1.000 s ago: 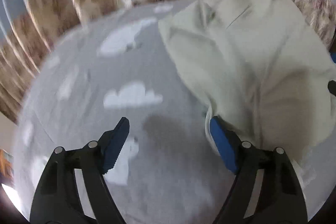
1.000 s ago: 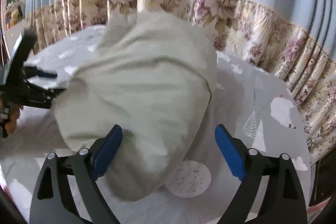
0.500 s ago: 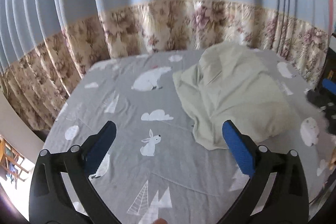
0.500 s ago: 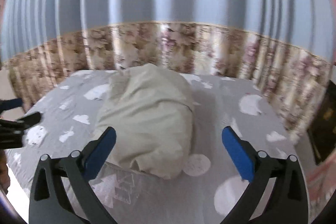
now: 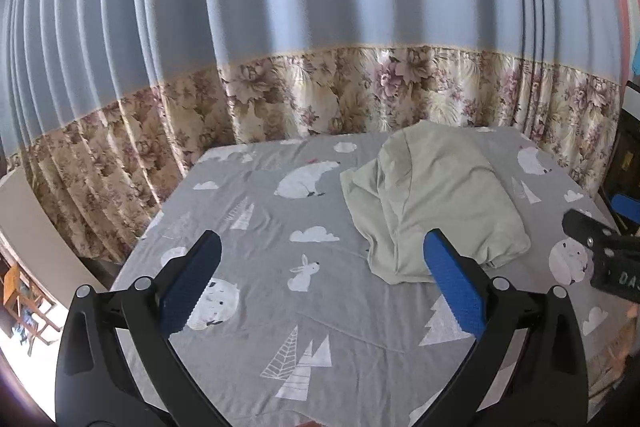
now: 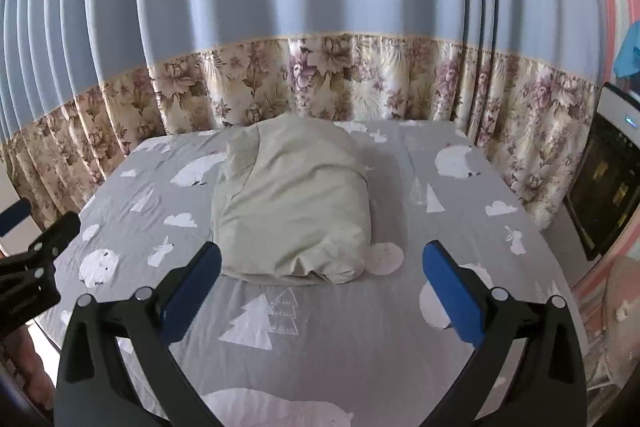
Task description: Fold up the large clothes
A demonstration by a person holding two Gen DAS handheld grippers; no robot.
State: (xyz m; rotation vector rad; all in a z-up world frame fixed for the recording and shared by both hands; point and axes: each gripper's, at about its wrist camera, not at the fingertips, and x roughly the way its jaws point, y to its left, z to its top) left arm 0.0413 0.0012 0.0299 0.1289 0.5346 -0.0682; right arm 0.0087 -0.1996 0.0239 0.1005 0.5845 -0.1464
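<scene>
A pale green garment (image 5: pixel 436 199) lies folded into a thick bundle on the bed, right of centre in the left wrist view. It also shows in the right wrist view (image 6: pixel 296 203), ahead of the grippers. My left gripper (image 5: pixel 320 267) is open and empty, held above the bed near its front, with the garment beyond its right finger. My right gripper (image 6: pixel 320 267) is open and empty, held back from the garment's near edge. The right gripper's body (image 5: pixel 600 251) shows at the right edge of the left wrist view.
The bed has a grey sheet (image 5: pixel 280 239) with white animals, clouds and trees. Blue and floral curtains (image 6: pixel 320 87) hang behind it. A dark appliance (image 6: pixel 608 183) stands at the right. The left gripper's body (image 6: pixel 36 255) shows at the left edge.
Both grippers have pulled back and up from the garment, which now lies alone on the bed. Both stayed open.
</scene>
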